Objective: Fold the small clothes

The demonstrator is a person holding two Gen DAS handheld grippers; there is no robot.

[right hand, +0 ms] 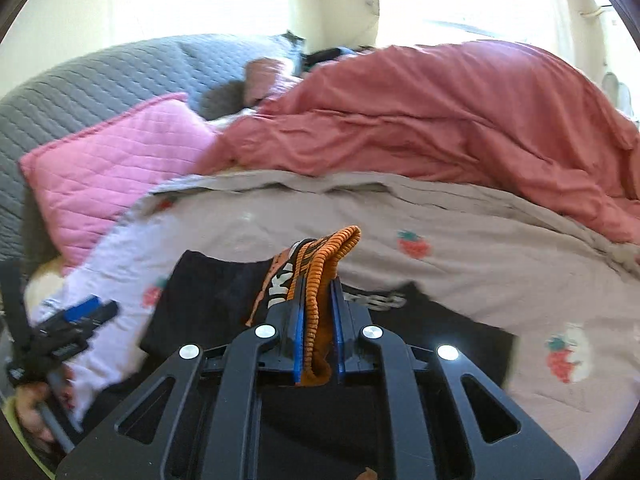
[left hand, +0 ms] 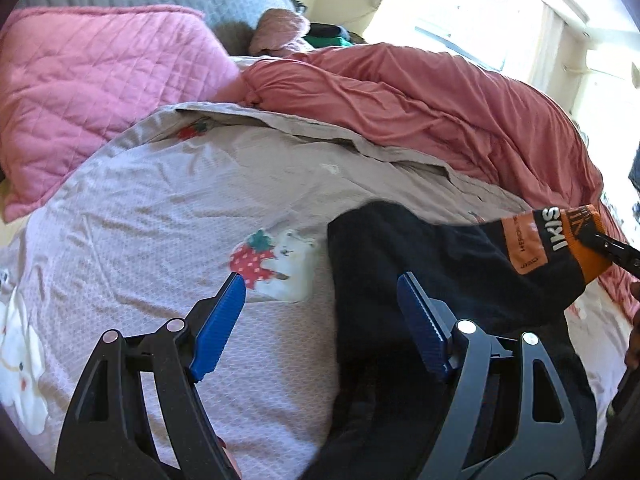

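Note:
A small black garment (left hand: 420, 248) with an orange ribbed cuff (left hand: 560, 240) lies on the strawberry-print sheet (left hand: 160, 216). My right gripper (right hand: 317, 286) is shut on the orange cuff (right hand: 332, 248) and lifts that end off the bed, while the black cloth (right hand: 208, 296) trails below it. From the left wrist view, the right gripper (left hand: 612, 246) enters at the right edge, clamped on the cuff. My left gripper (left hand: 320, 280) is open, hovering with one blue pad over the sheet and the other over the black cloth, nothing pressed between them. It also shows at the far left as the left gripper (right hand: 86, 312).
A pink quilted pillow (left hand: 100, 92) lies at the left and a bunched salmon duvet (left hand: 440, 100) runs across the back. A grey quilted cover (right hand: 100, 80) sits behind them. Bright windows fill the far wall. A hand (right hand: 32, 404) holds the left gripper's handle.

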